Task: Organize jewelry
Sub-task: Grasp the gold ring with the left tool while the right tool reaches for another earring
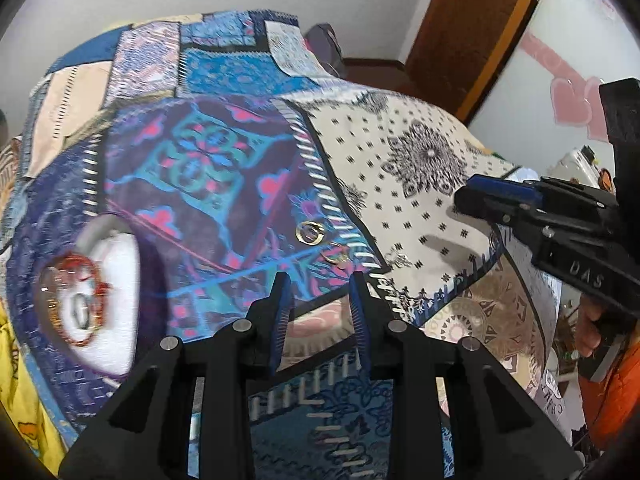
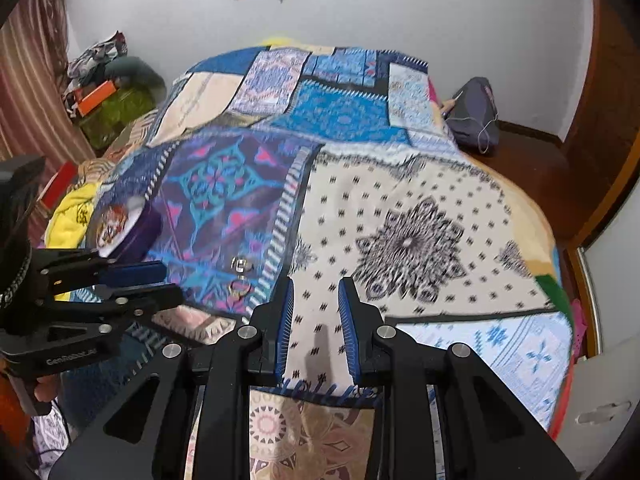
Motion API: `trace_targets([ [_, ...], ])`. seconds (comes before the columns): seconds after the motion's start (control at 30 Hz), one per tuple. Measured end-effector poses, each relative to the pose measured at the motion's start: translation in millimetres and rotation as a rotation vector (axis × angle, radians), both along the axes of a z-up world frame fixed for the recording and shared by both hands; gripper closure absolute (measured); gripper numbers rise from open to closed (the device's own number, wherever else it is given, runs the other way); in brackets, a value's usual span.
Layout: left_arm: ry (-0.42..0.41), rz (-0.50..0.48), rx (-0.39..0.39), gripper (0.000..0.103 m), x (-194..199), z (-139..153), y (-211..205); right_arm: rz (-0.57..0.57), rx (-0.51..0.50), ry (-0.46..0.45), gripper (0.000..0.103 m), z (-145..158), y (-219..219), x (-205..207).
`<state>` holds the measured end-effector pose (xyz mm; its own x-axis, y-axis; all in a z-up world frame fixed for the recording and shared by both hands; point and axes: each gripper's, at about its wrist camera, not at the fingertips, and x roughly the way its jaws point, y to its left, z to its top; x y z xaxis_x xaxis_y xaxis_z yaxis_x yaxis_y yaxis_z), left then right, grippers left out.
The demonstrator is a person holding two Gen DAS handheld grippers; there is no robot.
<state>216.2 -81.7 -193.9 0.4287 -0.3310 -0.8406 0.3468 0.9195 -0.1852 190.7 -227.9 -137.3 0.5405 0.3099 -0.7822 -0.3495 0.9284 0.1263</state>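
From the left wrist camera, the left claw (image 1: pixel 320 284) hangs over a bed covered with a patchwork quilt (image 1: pixel 224 184) in blue, purple, pink and cream. Its two blue-padded fingers stand a little apart with only quilt showing between them; it holds nothing. Just beyond the fingertips a gold ring (image 1: pixel 309 233) lies on the purple patch, with a second gold piece (image 1: pixel 337 255) just beside it and a small silvery piece (image 1: pixel 398 259) on the cream patch nearby. To the left sits a round purple jewelry box (image 1: pixel 96 296) with a white lining, holding red-orange beads and a ring, though blurred. The right claw (image 1: pixel 480 196) reaches in from the right, empty. From the right wrist camera, the right claw (image 2: pixel 316 284) hovers above the cream patch, fingers narrowly parted and gripping nothing. The left claw (image 2: pixel 160 280) enters from the left near the rings, and the box sits beyond it.
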Motion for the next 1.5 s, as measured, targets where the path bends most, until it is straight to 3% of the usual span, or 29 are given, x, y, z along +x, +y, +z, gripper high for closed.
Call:
trace_targets([
  [0.3, 0.057, -0.039, -0.004, 0.074, 16.8, -26.7, -20.2, 0.012, -0.001, 0.054, 0.082, -20.3, -2.8, 2.7],
  [0.53, 0.032, -0.047, 0.014, 0.075, 24.8, -33.7, -29.6, 0.018, 0.016, 0.068, 0.082, -22.9, -8.0, 3.9],
  [0.77, 0.023, -0.019, 0.017, 0.098, 30.8, -37.7, -25.6, 0.056, 0.026, 0.09, 0.082, -28.1, 1.1, 4.8],
  [1.07, 0.013, -0.017, -0.003, 0.098, 20.7, -31.2, -14.4, 0.104, 0.003, 0.126, 0.082, -39.5, 18.1, 6.0],
  [1.3, 0.013, 0.01, -0.025, 0.098, 12.2, -27.0, 5.8, 0.14, -0.1, 0.116, 0.082, -51.9, 36.9, 5.1],
  [1.5, 0.0, 0.022, -0.036, 0.098, 8.7, -23.2, 11.2, 0.146, -0.121, 0.111, 0.082, -55.2, 43.5, 2.5],
])
